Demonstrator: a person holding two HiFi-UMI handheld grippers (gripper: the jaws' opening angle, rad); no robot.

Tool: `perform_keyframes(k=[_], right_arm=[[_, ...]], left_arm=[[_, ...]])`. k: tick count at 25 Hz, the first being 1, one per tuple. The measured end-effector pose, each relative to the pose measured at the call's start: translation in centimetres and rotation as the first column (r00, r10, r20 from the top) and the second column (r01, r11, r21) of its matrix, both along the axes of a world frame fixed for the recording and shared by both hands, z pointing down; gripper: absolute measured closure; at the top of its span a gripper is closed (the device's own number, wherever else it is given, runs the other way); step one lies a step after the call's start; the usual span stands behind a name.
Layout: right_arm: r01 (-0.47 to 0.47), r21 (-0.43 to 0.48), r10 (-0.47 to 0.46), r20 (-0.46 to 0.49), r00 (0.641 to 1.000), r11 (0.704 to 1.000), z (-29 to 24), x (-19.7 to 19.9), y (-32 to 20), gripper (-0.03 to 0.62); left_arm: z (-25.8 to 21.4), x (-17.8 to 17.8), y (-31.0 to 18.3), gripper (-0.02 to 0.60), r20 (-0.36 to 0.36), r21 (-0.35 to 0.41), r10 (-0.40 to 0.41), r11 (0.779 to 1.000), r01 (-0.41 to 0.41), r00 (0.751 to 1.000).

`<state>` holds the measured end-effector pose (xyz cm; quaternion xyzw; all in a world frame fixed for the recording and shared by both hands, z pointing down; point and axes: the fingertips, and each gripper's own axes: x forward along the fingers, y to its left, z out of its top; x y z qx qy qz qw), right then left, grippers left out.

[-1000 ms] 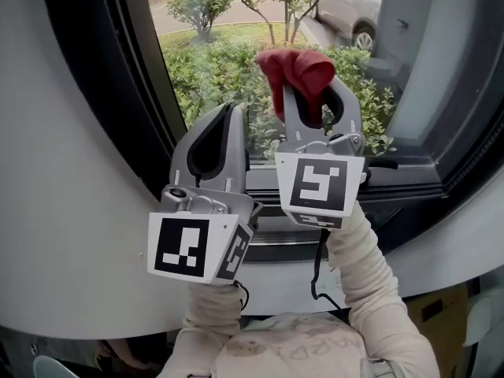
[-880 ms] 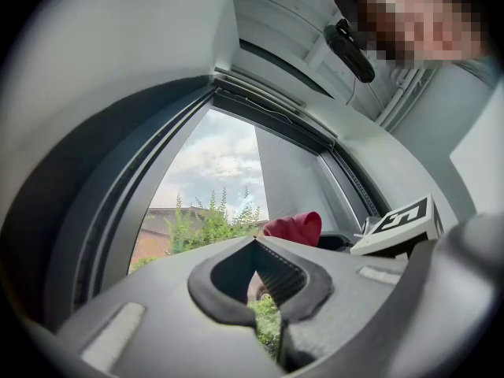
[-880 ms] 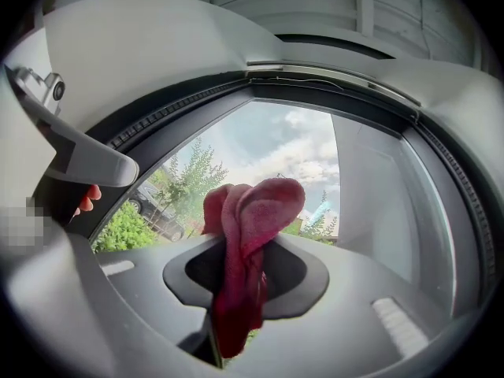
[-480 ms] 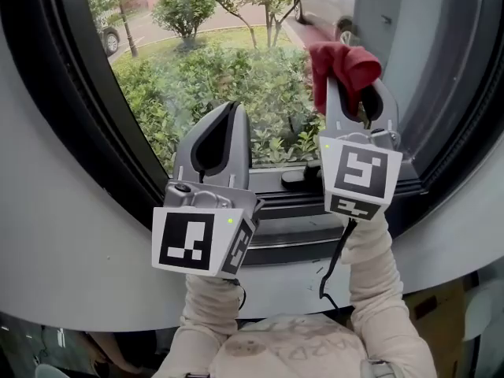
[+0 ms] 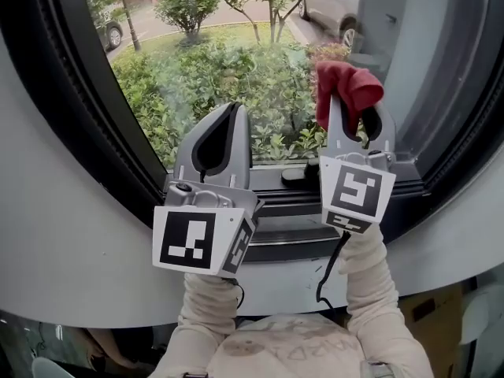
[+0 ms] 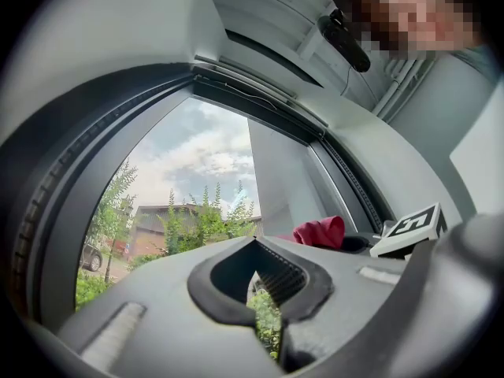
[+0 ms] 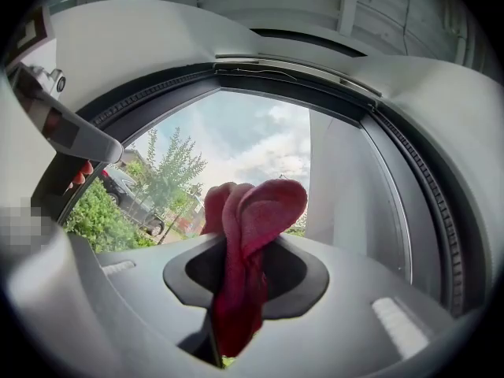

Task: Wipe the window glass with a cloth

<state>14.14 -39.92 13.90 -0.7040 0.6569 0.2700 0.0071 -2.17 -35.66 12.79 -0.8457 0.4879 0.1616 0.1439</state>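
Cloth (image 5: pixel 346 85), red, bunched. Found clamped between the closed jaws of the right claw (image 5: pixel 353 113); held up near the lower right of the window glass (image 5: pixel 213 69), contact with the pane not confirmed. Noted left claw (image 5: pixel 224 116) closed on nothing, idle alongside. Judged as wiping step, early. Next move called for pressing cloth flat, then sweeping leftward.

room — along window glass (image 5: pixel 213 69) | blocked — handle (image 5: pixel 293 175), frame (image 5: pixel 87 109)
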Motion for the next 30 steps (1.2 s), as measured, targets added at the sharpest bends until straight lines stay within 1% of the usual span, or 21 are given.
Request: perform_keyframes(k=[3, 6, 11, 15, 17, 20, 23, 26, 27, 30], right_arm=[[-0.017, 0.0, 0.017, 0.011, 1.0, 1.0, 0.5, -0.5, 0.0, 0.476], [-0.013, -0.005, 0.013, 0.008, 1.0, 1.0, 0.7, -2.2, -0.1, 0.476], [0.026, -0.005, -0.026, -0.024, 0.999, 1.0, 0.9, -7.4, -0.4, 0.48], [0.06, -0.002, -0.06, -0.033, 0.998, 0.998, 0.8, -11.6, -0.7, 0.484], [0.077, -0.002, -0.077, -0.039, 0.996, 0.997, 0.7, -13.6, -0.8, 0.485], [0.101, -0.003, -0.101, -0.05, 0.994, 0.995, 0.6, -16.3, -0.9, 0.485], [0.131, -0.007, -0.131, -0.072, 0.989, 0.991, 0.6, -19.1, -1.2, 0.484], [0.163, -0.012, -0.164, -0.107, 0.981, 0.987, 0.5, -21.5, -1.4, 0.484], [0.172, -0.017, -0.173, -0.113, 0.979, 0.985, 0.5, -22.0, -1.4, 0.484], [0.176, -0.012, -0.176, -0.129, 0.976, 0.984, 0.5, -22.5, -1.4, 0.482]], left_arm=[[0.3, -0.8, 0.0, 0.581, -0.002, -0.001, -0.002, 1.0, 0.002, 1.0], [0.6, -2.0, 0.1, 0.581, -0.004, 0.0, -0.011, 1.0, 0.011, 1.0], [1.0, -4.8, 0.1, 0.581, 0.002, -0.003, -0.038, 0.999, 0.038, 0.999], [1.4, -7.4, 0.1, 0.581, 0.019, -0.042, -0.073, 0.996, 0.074, 0.997], [1.3, -8.6, 0.3, 0.581, 0.022, -0.034, -0.086, 0.996, 0.087, 0.996], [1.0, -10.4, 0.6, 0.581, 0.005, -0.019, -0.094, 0.995, 0.094, 0.996], [0.7, -11.9, 0.9, 0.581, -0.019, -0.003, -0.081, 0.997, 0.081, 0.996], [0.9, -12.9, 0.7, 0.581, -0.019, -0.031, -0.093, 0.995, 0.092, 0.996], [0.8, -13.1, 0.7, 0.581, -0.022, -0.033, -0.094, 0.995, 0.093, 0.995], [0.2, -13.6, 1.1, 0.581, -0.05, 0.007, -0.076, 0.997, 0.076, 0.996]])
